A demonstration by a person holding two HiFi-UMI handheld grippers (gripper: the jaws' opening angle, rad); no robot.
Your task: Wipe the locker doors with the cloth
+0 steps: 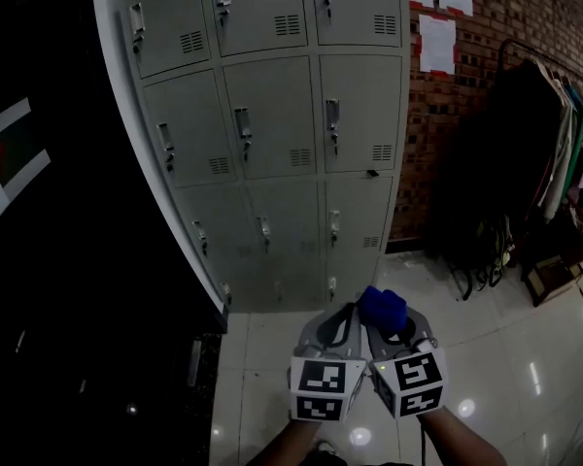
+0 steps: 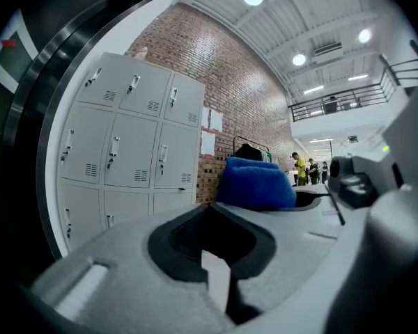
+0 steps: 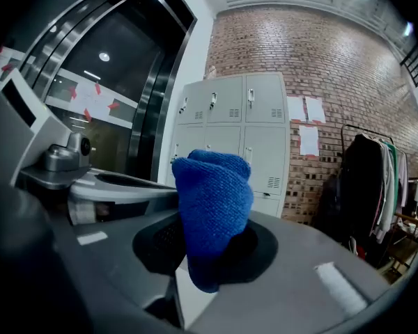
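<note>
The bank of grey lockers (image 1: 272, 115) fills the head view from 10 to 1 o'clock, its doors shut. A dark glazed wall (image 1: 49, 260) stands at 9 o'clock. A brick wall (image 1: 525, 27) carrying white paper sheets (image 1: 437, 42) lies at 1 to 2 o'clock. A clothes rack (image 1: 549, 153) with hanging garments stands at 3 o'clock on the glossy tiled floor (image 1: 505, 348). Nothing stands between the grippers and the lockers.

Only the left gripper view shows a railed upper balcony (image 2: 348, 99) and distant people (image 2: 301, 167).

Both grippers are held side by side at 6 o'clock, just apart, pointing at the lower lockers. The left gripper (image 1: 342, 320) has its fingers (image 2: 125, 270) pressed together with nothing between them. The right gripper (image 1: 398, 330) has its fingers (image 3: 313, 256) pinching the blue cloth (image 3: 212, 200). The cloth is bunched and stands up from the tips, well apart from the doors.
</note>
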